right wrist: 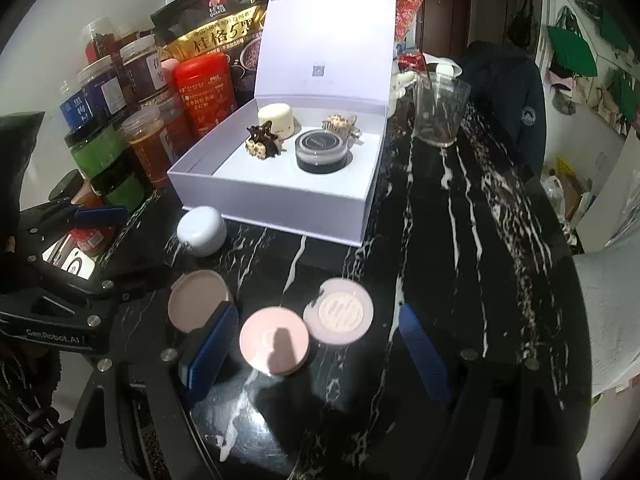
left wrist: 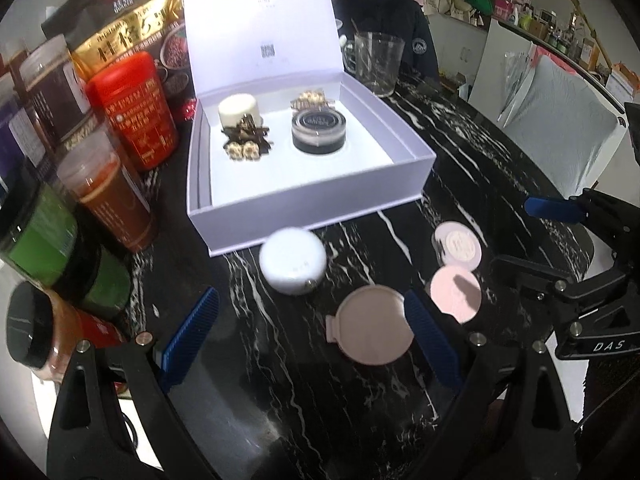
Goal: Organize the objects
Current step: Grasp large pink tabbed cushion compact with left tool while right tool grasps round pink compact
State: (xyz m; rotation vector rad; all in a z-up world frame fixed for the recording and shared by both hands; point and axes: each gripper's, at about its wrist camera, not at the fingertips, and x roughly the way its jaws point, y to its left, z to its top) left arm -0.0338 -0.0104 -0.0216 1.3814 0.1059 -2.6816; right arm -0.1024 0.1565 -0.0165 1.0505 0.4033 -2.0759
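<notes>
Left gripper (left wrist: 312, 332) jaws spread, empty, over beige compact (left wrist: 374, 324) on tabletop (left wrist: 460, 168). Right gripper (right wrist: 316, 348) jaws spread around pink compact (right wrist: 274, 340). Open white box (left wrist: 320, 200) behind.

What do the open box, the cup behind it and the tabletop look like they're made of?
Open box: matte pale lilac rigid cardboard, judging by its thick straight walls and hinged lid. Cup: clear glass or possibly hard plastic; you see straight through it. Tabletop: glossy black stone, likely marble, with white veins and reflections.
</notes>
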